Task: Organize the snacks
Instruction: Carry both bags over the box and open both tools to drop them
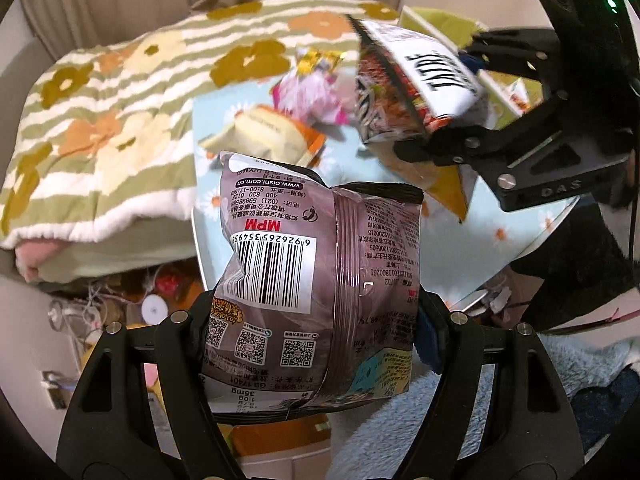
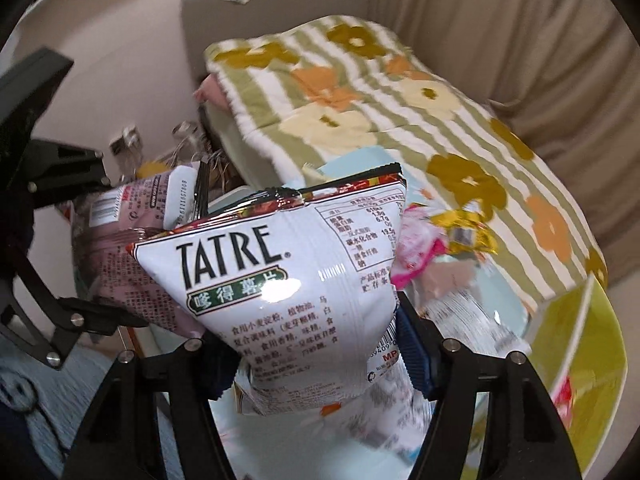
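Observation:
My left gripper (image 1: 312,314) is shut on a mauve snack bag (image 1: 320,248) whose barcode side faces the camera, held above the table. In the right wrist view that bag (image 2: 116,248) and the left gripper (image 2: 92,240) show at the left. A white TATRE chip bag (image 2: 288,264) is pinched at its lower part between the blue pads of my right gripper (image 2: 312,336), which is shut on it and holds it upright in the air. The left wrist view has the right gripper (image 1: 460,96) and its TATRE bag (image 1: 420,80) at the upper right.
A table with a light blue daisy cloth (image 1: 480,240) carries a pink packet (image 1: 312,96), a cake packet (image 1: 268,132), a gold wrapper (image 2: 468,232) and other snacks. A flowered striped blanket (image 2: 400,100) lies behind it. A yellow-green box (image 2: 580,360) stands at the right; clutter (image 1: 152,300) sits below on the left.

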{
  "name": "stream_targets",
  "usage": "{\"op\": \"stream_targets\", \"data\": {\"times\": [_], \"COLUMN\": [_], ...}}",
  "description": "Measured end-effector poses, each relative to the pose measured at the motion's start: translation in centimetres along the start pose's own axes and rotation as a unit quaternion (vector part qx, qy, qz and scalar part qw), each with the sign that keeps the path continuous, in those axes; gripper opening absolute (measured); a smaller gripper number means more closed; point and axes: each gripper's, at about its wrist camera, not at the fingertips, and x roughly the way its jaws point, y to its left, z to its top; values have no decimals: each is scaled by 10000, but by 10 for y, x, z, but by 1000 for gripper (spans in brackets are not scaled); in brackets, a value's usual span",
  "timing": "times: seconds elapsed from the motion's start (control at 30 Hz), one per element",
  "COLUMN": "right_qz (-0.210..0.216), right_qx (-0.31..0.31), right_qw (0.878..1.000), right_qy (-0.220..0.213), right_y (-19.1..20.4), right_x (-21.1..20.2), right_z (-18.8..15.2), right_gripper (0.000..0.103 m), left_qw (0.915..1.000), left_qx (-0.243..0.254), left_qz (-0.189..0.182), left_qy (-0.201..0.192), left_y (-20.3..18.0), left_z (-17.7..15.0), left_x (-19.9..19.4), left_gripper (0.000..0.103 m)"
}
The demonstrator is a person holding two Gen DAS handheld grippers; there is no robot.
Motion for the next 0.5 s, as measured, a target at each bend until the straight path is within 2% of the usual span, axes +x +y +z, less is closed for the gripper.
{"op": "stream_targets", "data": {"times": [0.17, 0.4, 0.5], "right_qz": [-265, -677, -815], "right_qx": [650, 1382, 1675], "right_qw": [9974, 9869, 9807], "right_qy": [-162, -490, -588], "right_y": [-17, -66, -95], "right_x": [-41, -99, -115], "right_z": [-10, -40, -57], "right_gripper": [64, 64, 64], "left_qw": [9995, 9973, 9965], "left_qx": [159, 310, 307], "left_qz": [-110, -240, -228], "left_qy": [-250, -619, -742], "left_y": [-11, -48, -74], "left_z": [15, 61, 86], "left_x": [-17, -35, -36], "left_gripper": [73, 73, 73]}}
